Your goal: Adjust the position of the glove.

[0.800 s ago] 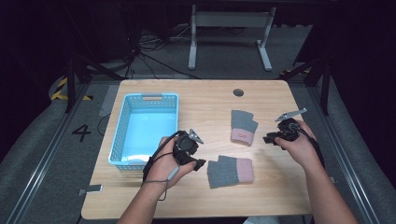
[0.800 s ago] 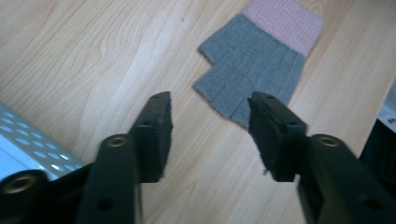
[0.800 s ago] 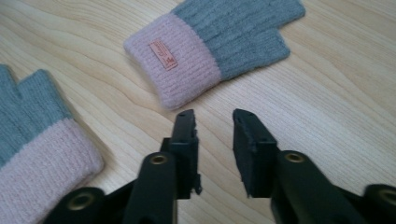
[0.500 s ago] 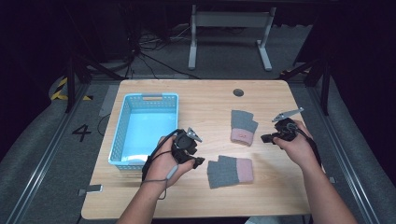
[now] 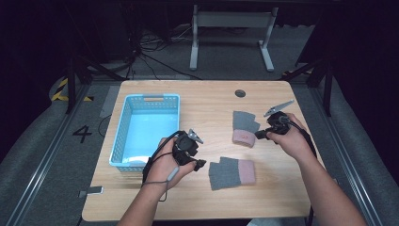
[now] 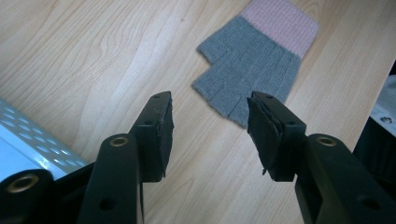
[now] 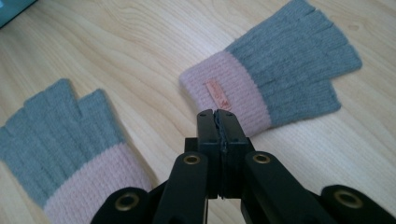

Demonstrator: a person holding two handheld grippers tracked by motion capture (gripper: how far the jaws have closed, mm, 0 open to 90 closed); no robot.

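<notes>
Two grey-and-pink gloves lie flat on the wooden table, neither yet gripped.

High view: the blue basket at left holds nothing visible; the near glove lies crosswise, pink cuff to the right, beside the left gripper; the far glove has its cuff toward the person, touching nothing. Left gripper view: the jaws stand half open and empty, that glove just beyond them. Right gripper view: the right gripper is closed on nothing, its tips over the far glove's cuff.
</notes>
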